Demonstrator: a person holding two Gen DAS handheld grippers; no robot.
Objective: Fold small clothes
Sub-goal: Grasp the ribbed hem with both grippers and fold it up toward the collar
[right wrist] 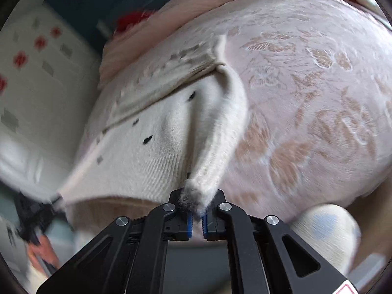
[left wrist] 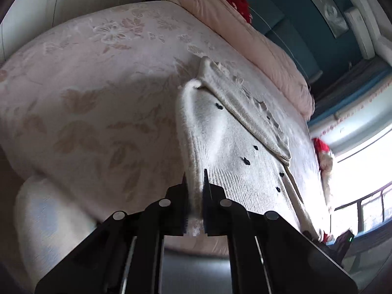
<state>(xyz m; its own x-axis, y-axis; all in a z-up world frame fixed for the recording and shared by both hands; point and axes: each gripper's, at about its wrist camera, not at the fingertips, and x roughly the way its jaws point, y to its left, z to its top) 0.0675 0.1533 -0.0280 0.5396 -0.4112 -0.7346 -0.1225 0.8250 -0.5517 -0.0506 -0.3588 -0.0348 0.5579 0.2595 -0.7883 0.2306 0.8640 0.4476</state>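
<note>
A small white knit sweater (left wrist: pixel 232 152) with dark specks lies on a pink floral bedspread (left wrist: pixel 103 93). One sleeve is folded across its body. My left gripper (left wrist: pixel 195 183) is shut on the sweater's hem edge and lifts a ridge of knit. My right gripper (right wrist: pixel 197 205) is shut on the cuff of the other sleeve (right wrist: pixel 220 132), which rises from the sweater (right wrist: pixel 137 147) toward the fingers. The view is blurred by motion.
A folded pink blanket (left wrist: pixel 245 34) lies along the far side of the bed (right wrist: pixel 318 85). Red and white items (left wrist: pixel 238 2) sit near it. A white pillow (left wrist: pixel 44 220) with pale blue marks sits below the bed edge, also in the right wrist view (right wrist: pixel 325 232). A bright window (left wrist: pixel 362 171) is at right.
</note>
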